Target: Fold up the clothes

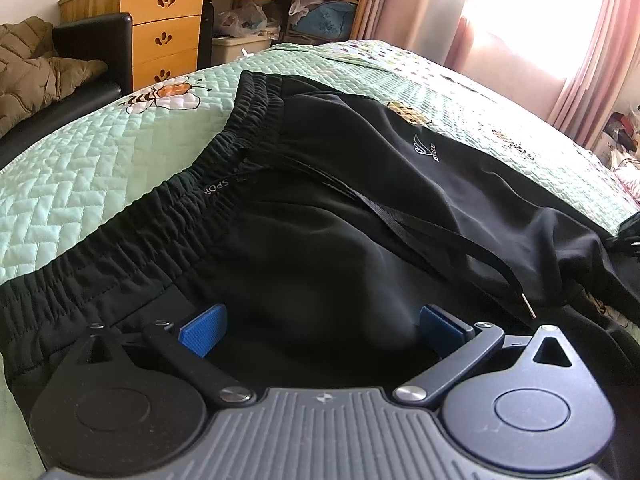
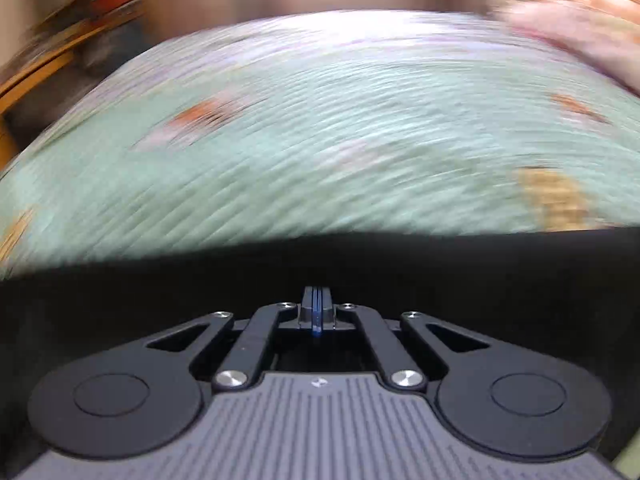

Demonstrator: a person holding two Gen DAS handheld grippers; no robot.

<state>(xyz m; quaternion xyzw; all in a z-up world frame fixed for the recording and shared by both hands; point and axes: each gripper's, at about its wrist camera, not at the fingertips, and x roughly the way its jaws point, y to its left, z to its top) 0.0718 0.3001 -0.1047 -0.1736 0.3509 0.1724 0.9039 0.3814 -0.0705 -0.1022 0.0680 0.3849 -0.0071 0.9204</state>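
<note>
Black sweatpants (image 1: 320,200) lie spread on the mint quilted bedspread (image 1: 100,168), with the elastic waistband (image 1: 180,200) to the left and a loose drawstring (image 1: 420,232) across the middle. My left gripper (image 1: 320,320) hovers low over the pants near the waistband, open, its blue pads (image 1: 204,328) wide apart with a bulge of cloth between them but not pinched. In the blurred right wrist view, my right gripper (image 2: 317,300) is shut, pads pressed together, over the edge of the black cloth (image 2: 160,300). I see no cloth between the pads. The bedspread (image 2: 320,140) stretches beyond.
A wooden desk with drawers (image 1: 166,28) stands past the bed's far left corner. Beside it is a black seat (image 1: 92,40) with a brown jacket (image 1: 40,72). Pink curtains (image 1: 580,80) hang at the bright window on the right. Clutter lies on the floor at far right.
</note>
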